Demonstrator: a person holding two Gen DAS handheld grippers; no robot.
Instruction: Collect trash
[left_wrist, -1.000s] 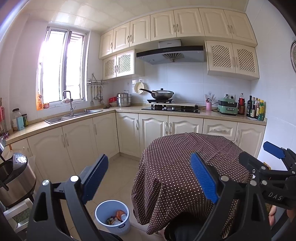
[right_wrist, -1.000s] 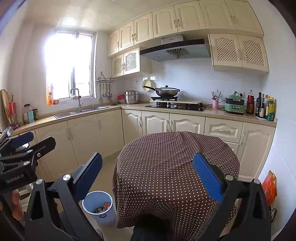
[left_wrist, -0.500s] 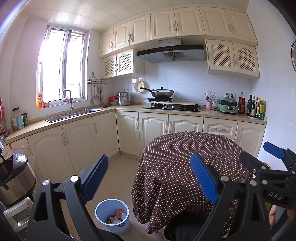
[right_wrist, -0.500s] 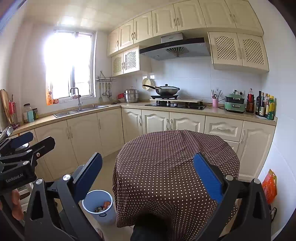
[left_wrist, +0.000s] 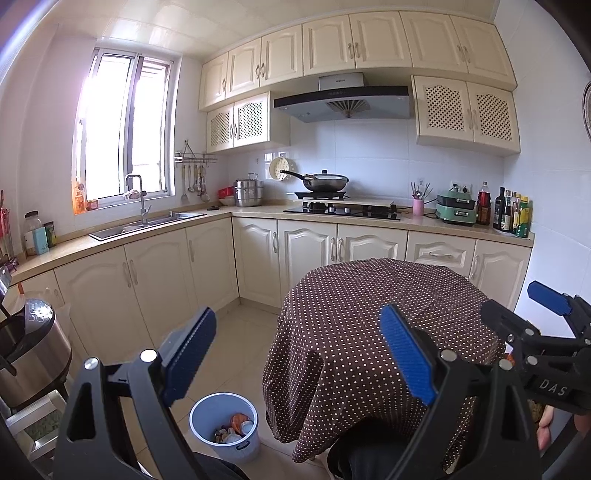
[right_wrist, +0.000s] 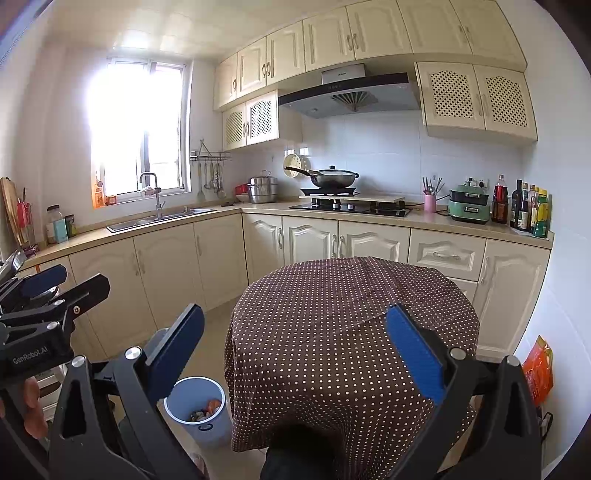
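Both the left gripper (left_wrist: 297, 354) and right gripper (right_wrist: 295, 347) have jaws spread wide, holding nothing. The bin (left_wrist: 224, 426) — already holding scraps — sits on the floor below the left jaws, beside the table (left_wrist: 369, 332). No loose trash is visible, so scan low before reaching.

Right wrist view drifted slightly: table (right_wrist: 351, 332) and hood (right_wrist: 347, 92) sit marginally higher in frame. Left wrist view: no visible shift.
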